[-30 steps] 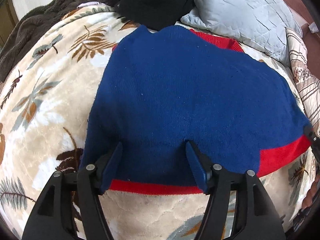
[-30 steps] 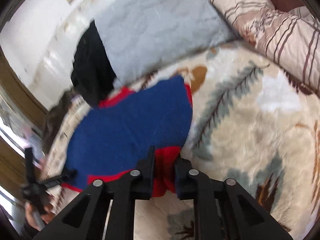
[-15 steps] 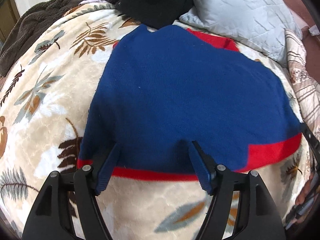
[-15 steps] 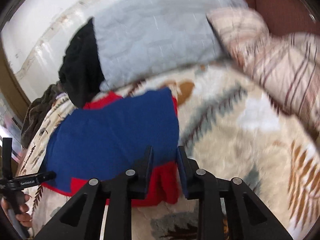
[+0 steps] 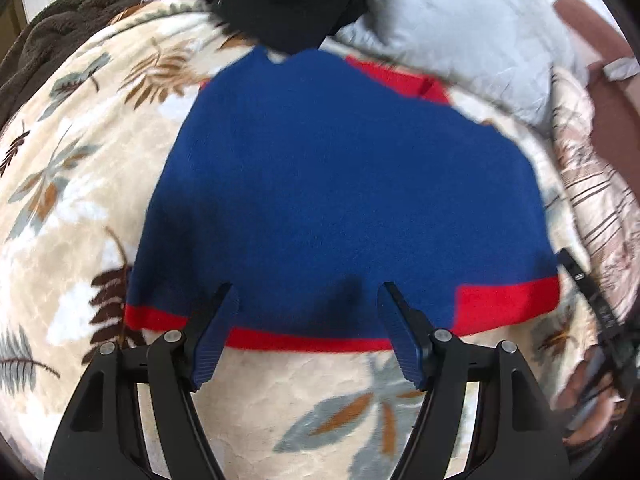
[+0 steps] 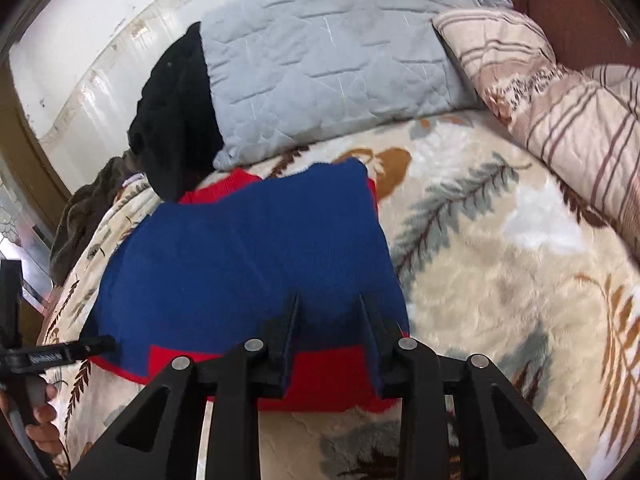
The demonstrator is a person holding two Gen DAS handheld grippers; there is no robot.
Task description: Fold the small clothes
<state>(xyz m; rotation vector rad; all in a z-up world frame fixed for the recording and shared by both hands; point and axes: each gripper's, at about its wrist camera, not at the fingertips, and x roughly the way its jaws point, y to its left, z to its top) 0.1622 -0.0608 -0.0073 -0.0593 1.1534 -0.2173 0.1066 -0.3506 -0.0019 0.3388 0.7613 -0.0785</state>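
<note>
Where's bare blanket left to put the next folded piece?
Free: the leaf-print blanket right of the blue sweater, bordered by the striped quilt; also the strip left of the sweater in the left wrist view. Crowded: the far end, with grey pillow and black garment.

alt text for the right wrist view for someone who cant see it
A blue sweater with a red hem lies flat on a leaf-patterned blanket, with the right gripper open over its near red edge, nothing pinched between its fingers. Behind it sit a grey pillow, a black garment and a striped quilt.
</note>
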